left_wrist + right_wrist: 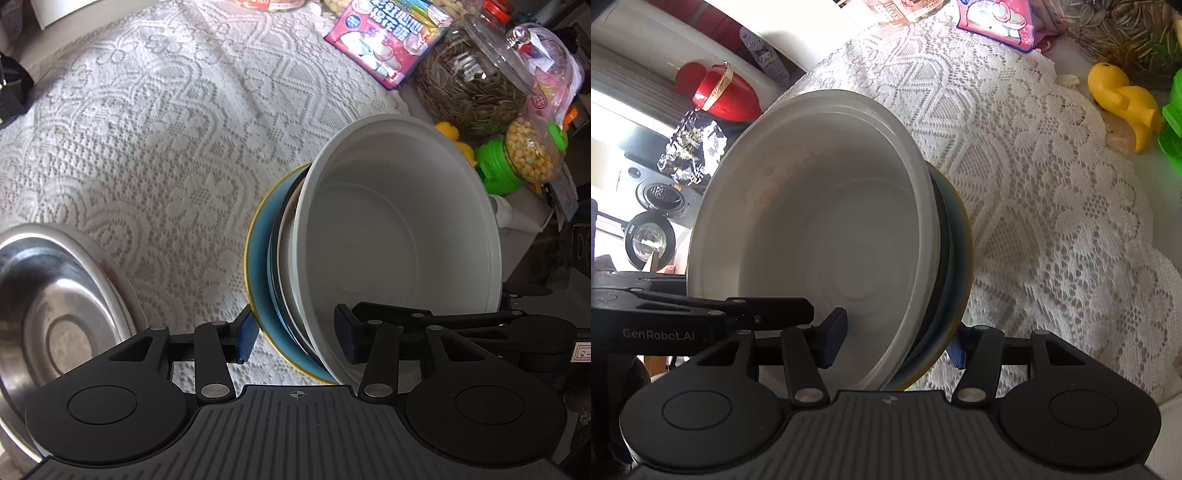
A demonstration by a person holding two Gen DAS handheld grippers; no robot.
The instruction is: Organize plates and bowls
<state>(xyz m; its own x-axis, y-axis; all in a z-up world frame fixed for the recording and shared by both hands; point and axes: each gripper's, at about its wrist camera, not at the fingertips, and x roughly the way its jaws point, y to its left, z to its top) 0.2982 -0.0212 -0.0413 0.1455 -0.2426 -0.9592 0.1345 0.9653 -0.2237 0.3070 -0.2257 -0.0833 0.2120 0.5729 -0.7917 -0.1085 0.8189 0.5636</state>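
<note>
Bowl (820, 229) stacked on plates (258, 258)

The right gripper (894, 341) straddles the near edge of a tilted stack: a round white bowl (820, 229) nested over a blue plate with a yellow rim (960, 258). One blue pad sits inside the bowl, the other behind the plate (contact unclear). A yellow plastic duck (1123, 101) rests on the white lace cloth (1052, 221) covering the desk.

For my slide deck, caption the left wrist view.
Left gripper straddles the rim of a stack, white bowl over blue plate, beside a steel bowl on lace tablecloth.
</note>
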